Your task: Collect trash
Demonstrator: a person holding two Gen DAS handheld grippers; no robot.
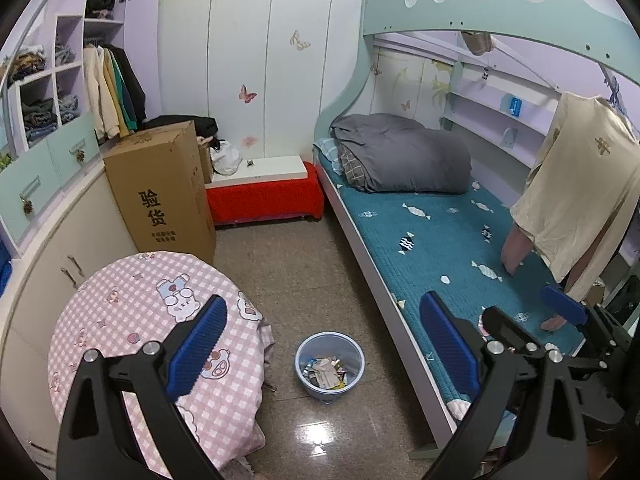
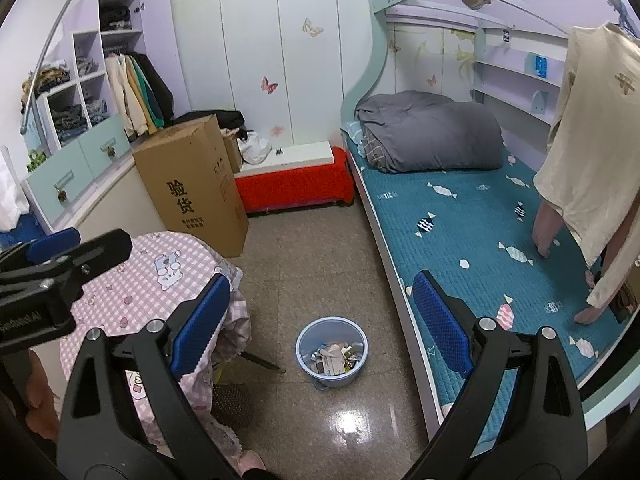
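While both grippers hang wide open and empty, a blue bin of trash stands on the floor below.

Left gripper and right gripper frame the bin between the pink-clothed table and the bed. Wrappers already fill it; no loose litter seems left, though the floor is only partly visible.

Left wrist view: you look down from above, high over the floor, facing the far wall, with the round table close at lower left. Right wrist view: same facing and height, set just to the right. Shared: the trash bin on the floor between both pairs of fingers, the bed, the cardboard box.
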